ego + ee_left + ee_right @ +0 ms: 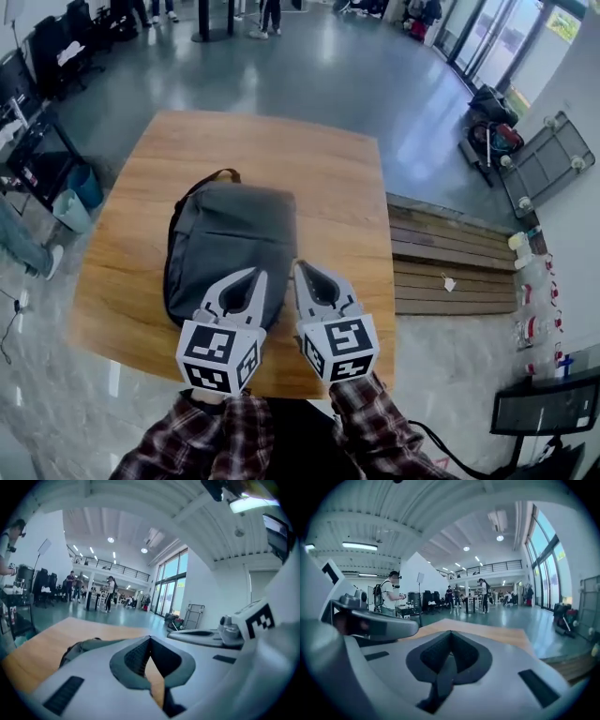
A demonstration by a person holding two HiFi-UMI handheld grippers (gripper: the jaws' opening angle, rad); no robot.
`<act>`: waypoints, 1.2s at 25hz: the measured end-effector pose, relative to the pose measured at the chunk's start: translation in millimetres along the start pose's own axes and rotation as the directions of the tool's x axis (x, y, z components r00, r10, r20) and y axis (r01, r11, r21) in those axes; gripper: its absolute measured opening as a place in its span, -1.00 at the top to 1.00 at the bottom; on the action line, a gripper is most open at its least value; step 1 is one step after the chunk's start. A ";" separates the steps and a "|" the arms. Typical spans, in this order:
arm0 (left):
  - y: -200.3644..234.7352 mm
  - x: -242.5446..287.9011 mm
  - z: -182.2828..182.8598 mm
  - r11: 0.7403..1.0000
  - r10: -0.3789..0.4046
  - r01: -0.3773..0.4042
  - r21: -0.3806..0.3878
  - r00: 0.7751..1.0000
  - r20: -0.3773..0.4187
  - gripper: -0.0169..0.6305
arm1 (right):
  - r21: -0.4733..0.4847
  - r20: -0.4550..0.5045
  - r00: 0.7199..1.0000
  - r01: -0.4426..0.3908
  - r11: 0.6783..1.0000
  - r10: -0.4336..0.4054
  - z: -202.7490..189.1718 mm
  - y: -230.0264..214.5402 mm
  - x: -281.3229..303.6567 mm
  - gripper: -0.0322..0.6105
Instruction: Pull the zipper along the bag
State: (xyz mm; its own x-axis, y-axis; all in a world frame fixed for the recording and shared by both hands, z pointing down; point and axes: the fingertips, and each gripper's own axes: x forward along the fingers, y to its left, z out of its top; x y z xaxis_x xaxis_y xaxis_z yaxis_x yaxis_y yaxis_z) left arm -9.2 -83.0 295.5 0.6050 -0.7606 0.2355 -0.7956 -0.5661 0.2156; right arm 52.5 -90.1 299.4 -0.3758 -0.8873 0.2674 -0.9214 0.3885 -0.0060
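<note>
A dark grey backpack [230, 248] lies flat on the wooden table [328, 178], its carry handle [220, 175] at the far end. Its zipper pull cannot be made out. My left gripper [255, 274] is shut and empty, its tip over the bag's near right corner. My right gripper [298, 267] is shut and empty too, just right of the bag above bare wood. In the left gripper view the jaws [150, 638] meet above the bag [89, 646]. In the right gripper view the jaws [450, 632] meet over the table [492, 632].
A low slatted wooden platform [450, 258] adjoins the table's right side. Bins [75, 202] and desks stand at the left, and a trolley [544, 159] at the far right. People stand far off across the hall.
</note>
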 end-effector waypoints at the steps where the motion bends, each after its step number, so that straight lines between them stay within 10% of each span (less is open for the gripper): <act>1: -5.1 1.4 13.1 1.000 0.001 -0.002 0.027 0.999 0.033 0.92 | -0.016 0.025 1.000 0.014 1.000 -0.013 9.4 3.9 -4.1 0.87; 10: -27.2 0.8 38.3 0.994 -0.033 0.018 0.111 0.990 0.137 0.92 | -0.039 0.135 0.988 0.087 0.995 -0.081 35.7 0.4 -31.3 0.87; 30: -20.2 -12.2 39.0 0.988 0.011 -0.019 0.153 0.998 0.056 0.92 | 0.015 0.052 0.998 0.037 0.999 -0.038 33.3 14.8 -26.9 0.88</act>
State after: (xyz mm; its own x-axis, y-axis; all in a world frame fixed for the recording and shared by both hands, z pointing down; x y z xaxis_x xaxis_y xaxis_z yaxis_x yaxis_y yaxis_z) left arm -1.6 -74.7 251.4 0.5938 -0.7832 0.1843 -0.8024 -0.5933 0.0639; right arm 45.7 -68.7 260.0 -0.3456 -0.9129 0.2171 -0.9360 0.3519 -0.0102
